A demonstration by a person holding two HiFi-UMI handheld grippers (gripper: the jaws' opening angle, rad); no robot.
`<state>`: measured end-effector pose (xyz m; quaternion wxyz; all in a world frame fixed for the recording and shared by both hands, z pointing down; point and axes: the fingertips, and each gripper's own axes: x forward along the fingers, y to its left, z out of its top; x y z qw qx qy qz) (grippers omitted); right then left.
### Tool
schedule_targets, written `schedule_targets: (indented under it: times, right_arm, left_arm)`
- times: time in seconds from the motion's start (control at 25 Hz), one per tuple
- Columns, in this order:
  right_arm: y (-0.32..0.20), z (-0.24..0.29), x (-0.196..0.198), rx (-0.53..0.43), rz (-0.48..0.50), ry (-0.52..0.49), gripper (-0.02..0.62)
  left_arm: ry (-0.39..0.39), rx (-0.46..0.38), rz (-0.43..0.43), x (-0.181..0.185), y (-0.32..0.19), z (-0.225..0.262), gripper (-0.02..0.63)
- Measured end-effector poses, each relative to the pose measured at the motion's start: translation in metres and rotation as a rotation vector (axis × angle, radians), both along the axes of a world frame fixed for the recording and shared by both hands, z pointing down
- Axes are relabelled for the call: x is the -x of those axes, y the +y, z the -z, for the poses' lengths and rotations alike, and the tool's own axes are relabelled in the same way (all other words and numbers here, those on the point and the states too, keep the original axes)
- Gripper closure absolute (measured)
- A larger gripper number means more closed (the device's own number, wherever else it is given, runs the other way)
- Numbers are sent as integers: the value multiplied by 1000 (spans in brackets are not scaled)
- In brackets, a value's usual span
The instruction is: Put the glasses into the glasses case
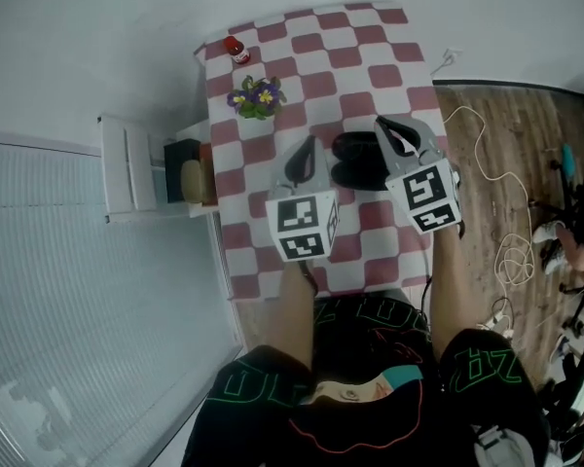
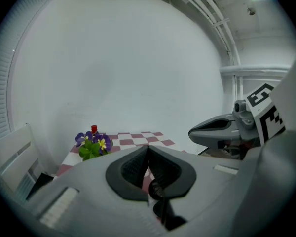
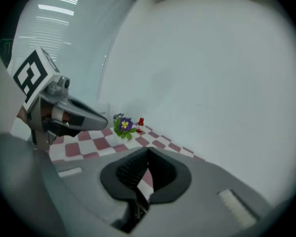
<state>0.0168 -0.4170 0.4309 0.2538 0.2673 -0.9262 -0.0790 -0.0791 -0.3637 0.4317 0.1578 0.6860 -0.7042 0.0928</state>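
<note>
Left gripper point(image 1: 308, 147), right gripper point(image 1: 391, 130) closed, empty; black case point(image 1: 356, 161) half-hidden between.

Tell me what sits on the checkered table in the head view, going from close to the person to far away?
Black glasses case → purple and yellow flowers → small red bottle.

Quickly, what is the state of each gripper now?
Left gripper: jaws closed, holding nothing.
Right gripper: jaws closed, holding nothing.
</note>
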Motion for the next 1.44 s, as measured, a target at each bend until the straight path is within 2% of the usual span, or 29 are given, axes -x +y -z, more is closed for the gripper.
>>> schedule_targets:
  times: [0.12,0.2,0.28,0.36,0.44,0.52,0.8,1.2,1.44]
  right_arm:
    - [-9,28,-7,-20,-69,-109,592]
    - [-12,40,-20,-9,-150,-184,592]
    - [-12,50,-35,-5,-232,-264,592]
    - [-7,57,-46,-22,-271,-310,592]
    - [-2,61,-54,-38,-282,-326,592]
    - [0,64,-61,-38,-293,-346,592]
    - [0,66,-84,-29,-348,-389,592]
    - [3,61,-88,-19,-352,-392,592]
    - [2,59,-92,-21,-351,-395,592]
  left_arm:
    - [-7,-37,12,2,-11,16,597]
    - [-16,-52,17,-1,-13,26,597]
    - [-37,-70,19,-5,-13,38,597]
    - [-74,-99,18,-9,-11,49,597]
    - [-116,-124,14,-12,-9,57,597]
    - [-127,-139,9,-15,-6,58,597]
    - [-90,-143,5,-18,-2,55,597]
    - [-63,-124,-15,-23,-1,47,597]
    - [-37,-125,1,-22,-2,42,597]
